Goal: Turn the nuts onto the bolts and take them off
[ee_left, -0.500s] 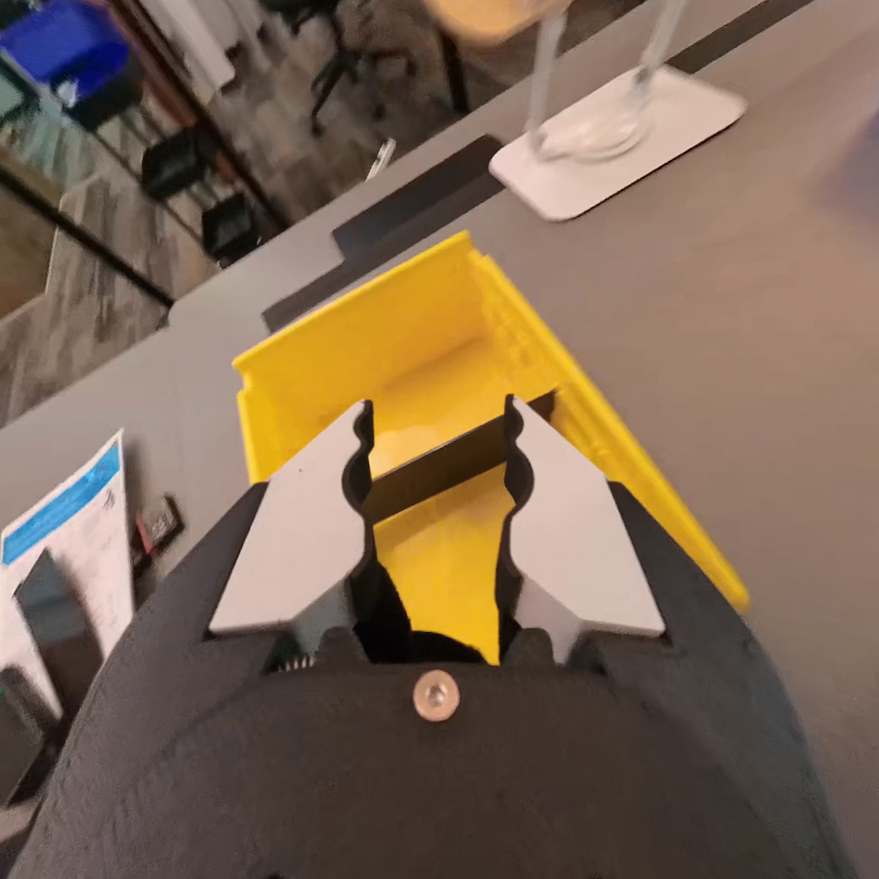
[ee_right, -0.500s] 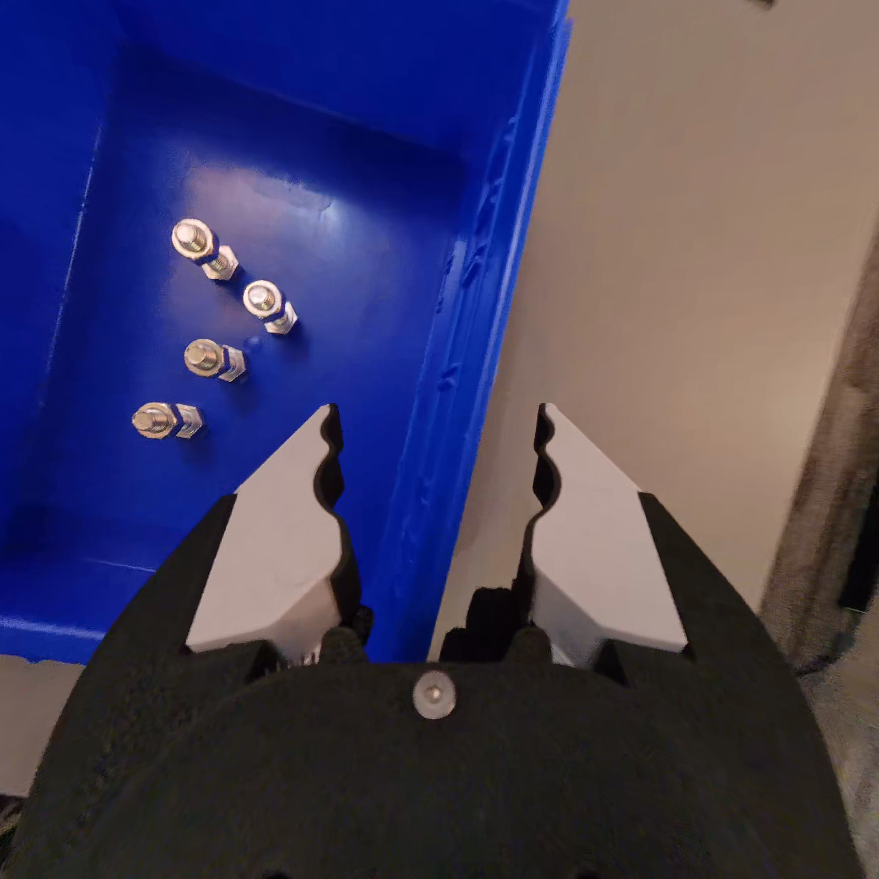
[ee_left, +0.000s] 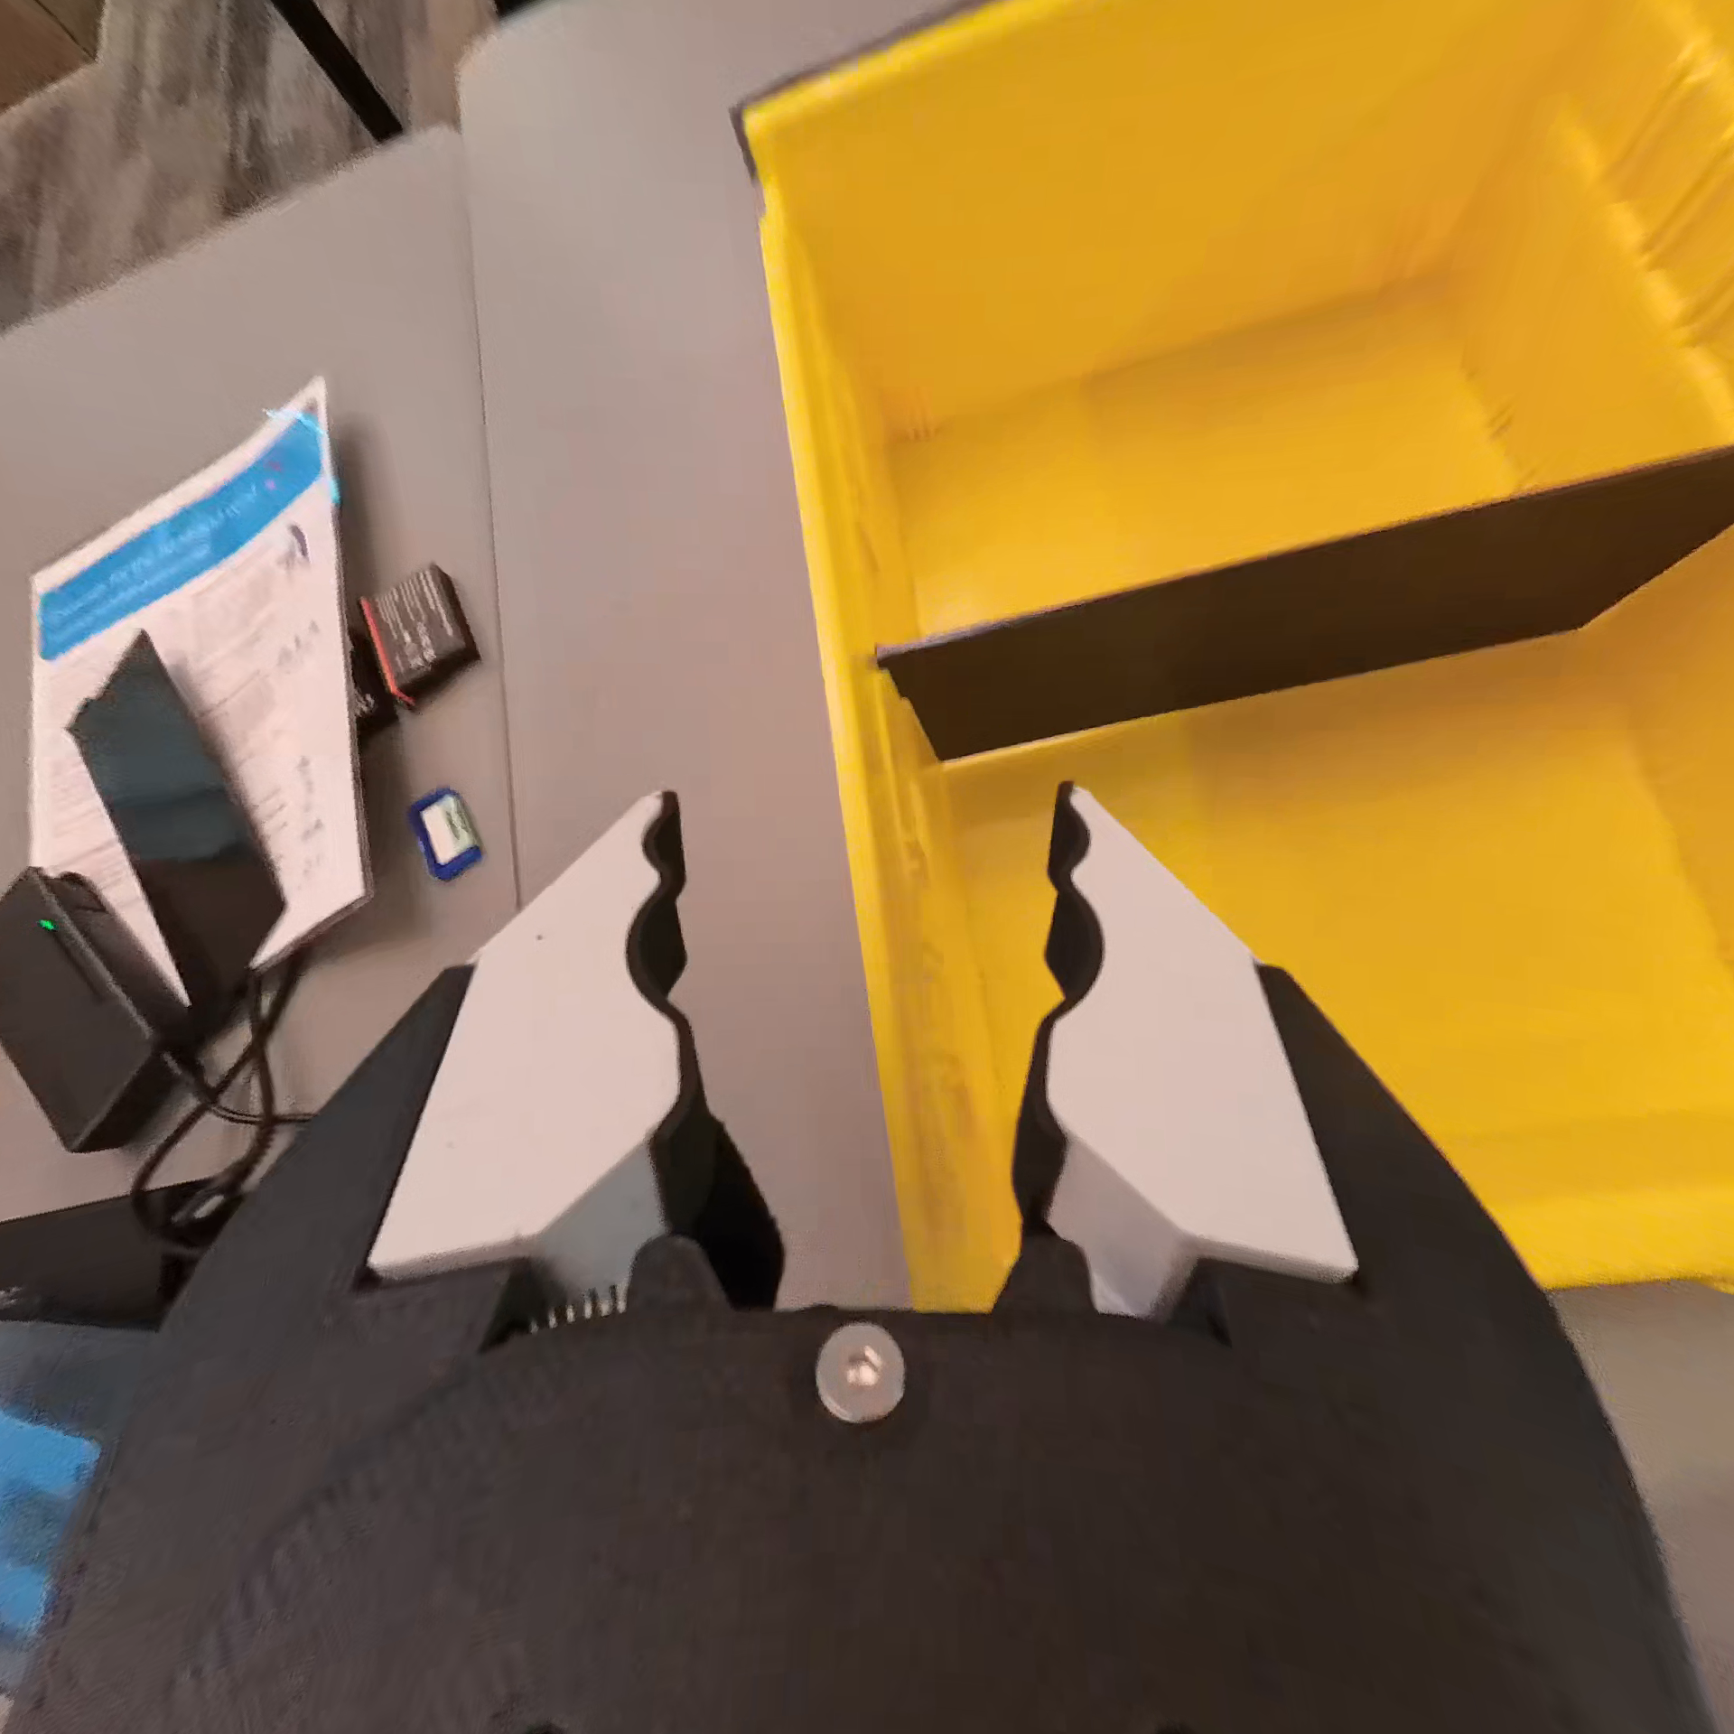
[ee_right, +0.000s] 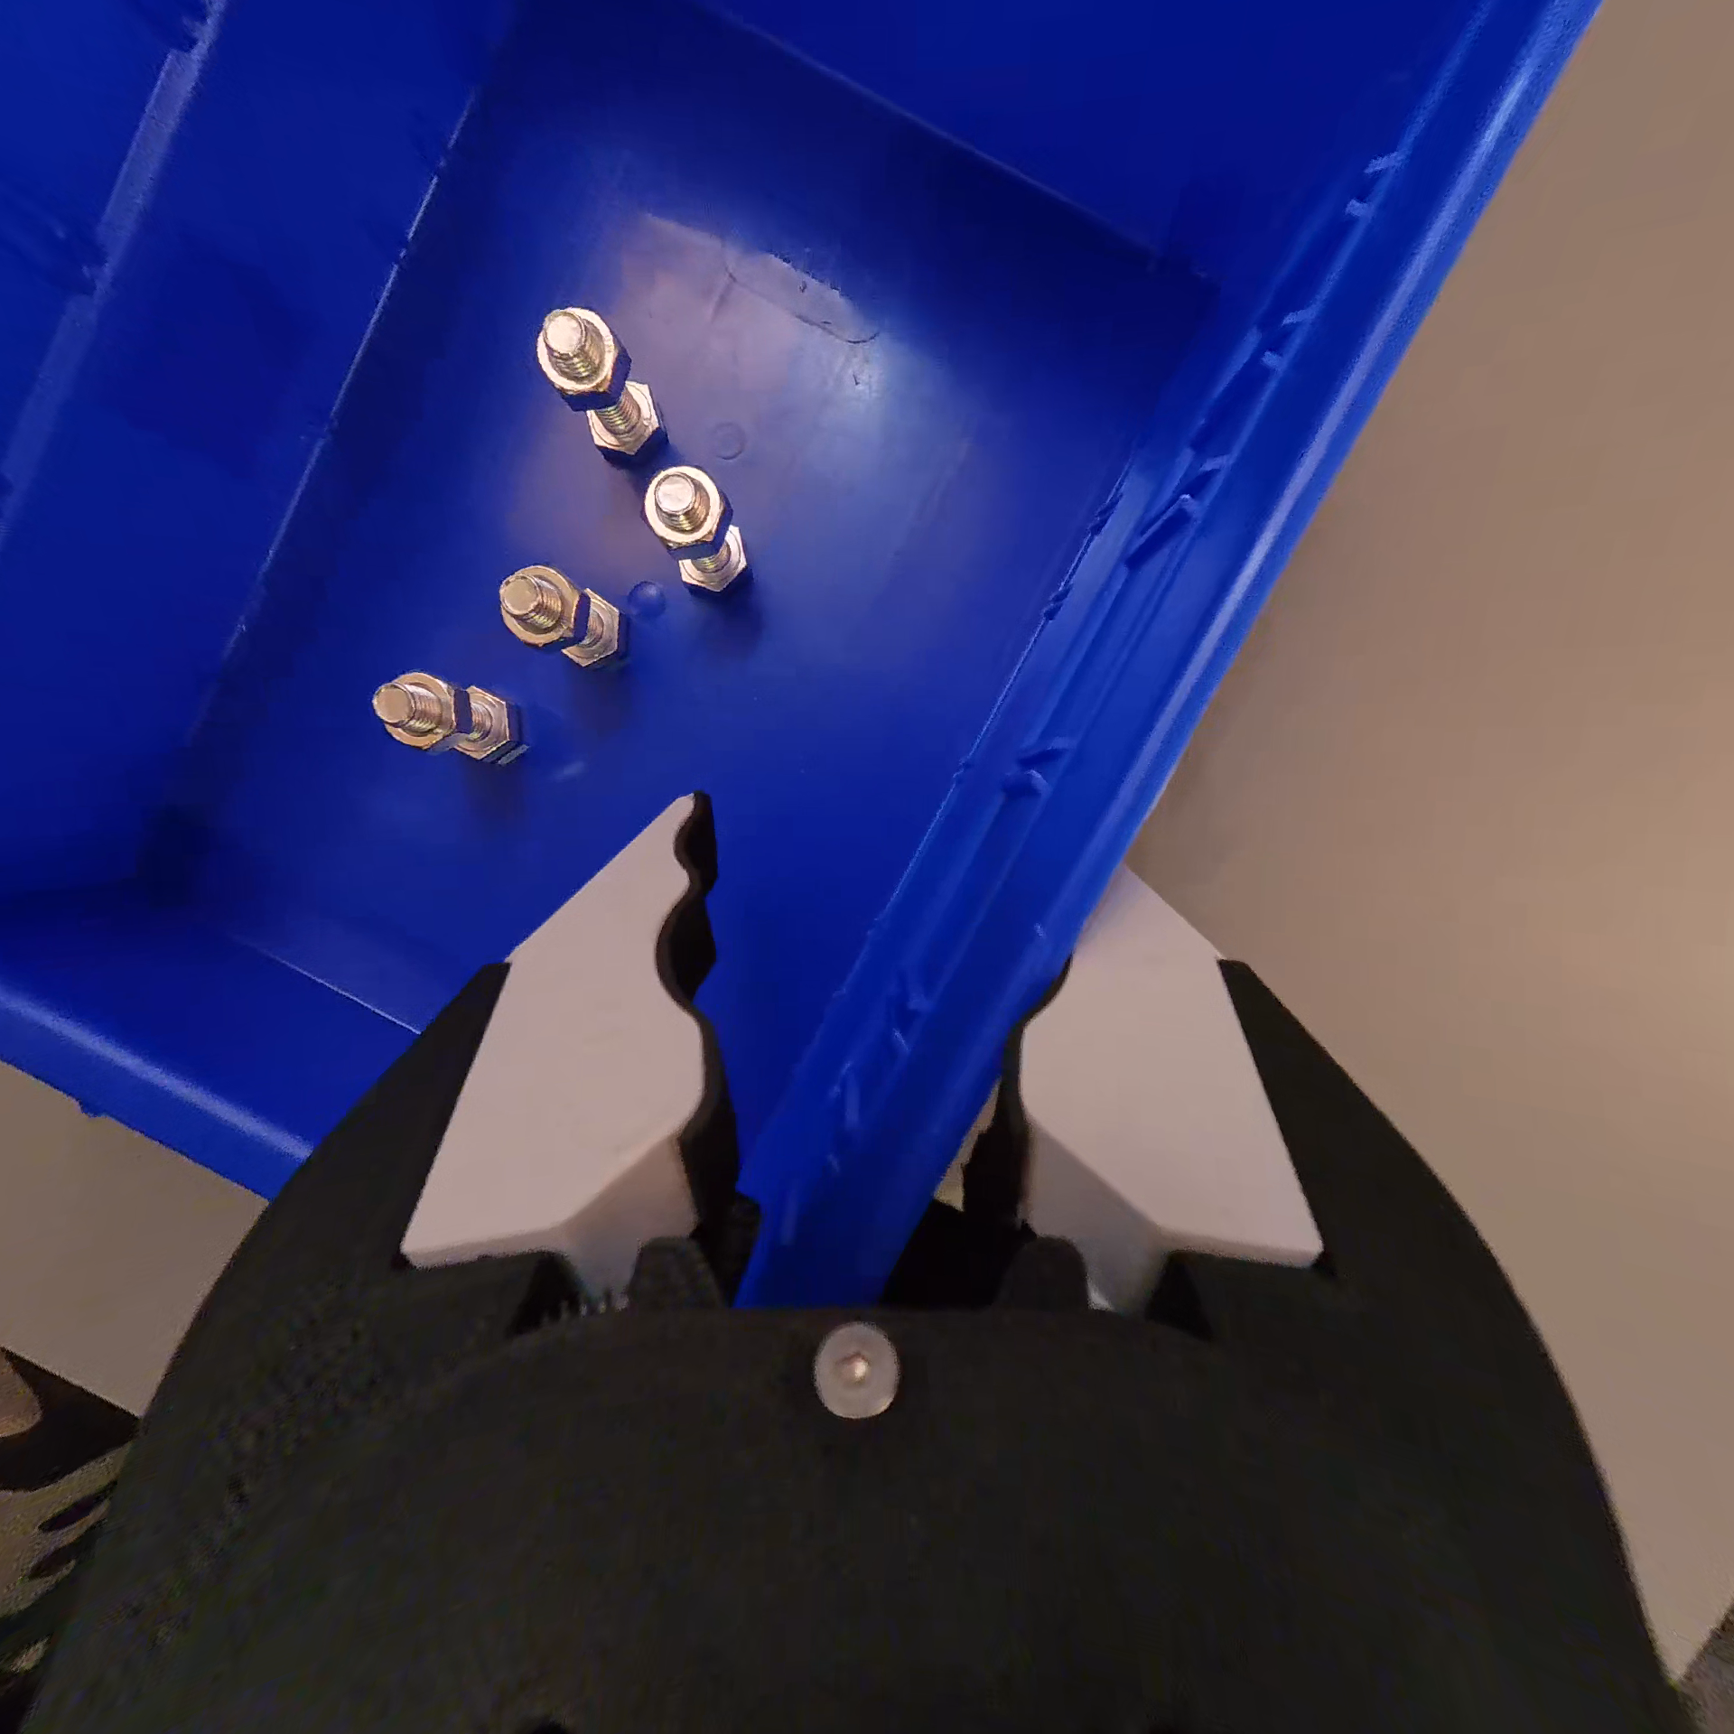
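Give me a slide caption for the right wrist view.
Open right gripper straddles the blue bin wall; four nutted bolts stand inside.

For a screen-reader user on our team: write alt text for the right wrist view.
The open right gripper straddles the side wall of a blue bin, one finger inside and one outside. Four silver bolts with nuts threaded on them stand on the bin's floor ahead of it, on a beige table.

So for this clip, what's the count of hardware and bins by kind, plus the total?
Bolts with a nut threaded on, standing in the blue bin: 4
Blue bin: 1
Yellow bin with black divider: 1
Total: 6
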`<state>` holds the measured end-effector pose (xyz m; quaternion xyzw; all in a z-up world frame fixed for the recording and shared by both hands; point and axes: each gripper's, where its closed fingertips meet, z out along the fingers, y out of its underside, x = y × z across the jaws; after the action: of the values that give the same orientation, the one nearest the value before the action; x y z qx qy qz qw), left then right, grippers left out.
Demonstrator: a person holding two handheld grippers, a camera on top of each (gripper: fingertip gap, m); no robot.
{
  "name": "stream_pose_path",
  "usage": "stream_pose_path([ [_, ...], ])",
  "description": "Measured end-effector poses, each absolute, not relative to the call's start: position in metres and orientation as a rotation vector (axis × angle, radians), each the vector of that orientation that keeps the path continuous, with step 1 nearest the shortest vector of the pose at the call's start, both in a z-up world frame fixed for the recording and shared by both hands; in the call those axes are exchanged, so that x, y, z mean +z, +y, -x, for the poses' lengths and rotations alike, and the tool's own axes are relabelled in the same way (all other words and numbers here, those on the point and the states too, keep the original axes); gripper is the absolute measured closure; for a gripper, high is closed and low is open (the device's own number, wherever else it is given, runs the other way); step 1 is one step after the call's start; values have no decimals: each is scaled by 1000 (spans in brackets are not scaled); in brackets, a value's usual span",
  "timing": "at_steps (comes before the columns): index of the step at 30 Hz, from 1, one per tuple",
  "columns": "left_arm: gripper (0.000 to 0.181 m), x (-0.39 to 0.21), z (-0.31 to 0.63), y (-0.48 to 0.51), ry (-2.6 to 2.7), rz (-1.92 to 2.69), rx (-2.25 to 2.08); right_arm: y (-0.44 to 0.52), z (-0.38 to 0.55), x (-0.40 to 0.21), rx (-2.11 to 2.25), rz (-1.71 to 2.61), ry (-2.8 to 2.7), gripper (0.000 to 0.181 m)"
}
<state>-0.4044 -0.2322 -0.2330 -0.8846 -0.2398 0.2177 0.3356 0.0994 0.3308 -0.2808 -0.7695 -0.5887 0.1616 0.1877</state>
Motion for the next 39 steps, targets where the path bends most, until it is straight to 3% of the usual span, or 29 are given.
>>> stream_pose_path([
  [1, 110, -241, 404, -234, -628, 2321, 546, 328, -96, -281, 465, 2158, -1666, 118],
  [5, 116, -263, 403, -236, -659, 2335, 463, 318, -83, -282, 497, 2132, -1699, 118],
  [10, 139, -279, 398, -232, -716, 2285, 272, 298, -65, -286, 554, 2116, -1756, 121],
  [19, 157, -275, 387, -218, -704, 2210, 149, 263, -30, -290, 742, 2125, -1773, 116],
  [29, 165, -261, 394, -219, -696, 2138, 255, 199, 19, -288, 991, 2137, -1758, 85],
  [36, 176, -222, 409, -245, -722, 2016, 340, 138, 57, -280, 1155, 2098, -1767, 51],
  [39, 177, -205, 417, -260, -738, 1960, 395, 116, 73, -279, 1183, 2094, -1770, 50],
])
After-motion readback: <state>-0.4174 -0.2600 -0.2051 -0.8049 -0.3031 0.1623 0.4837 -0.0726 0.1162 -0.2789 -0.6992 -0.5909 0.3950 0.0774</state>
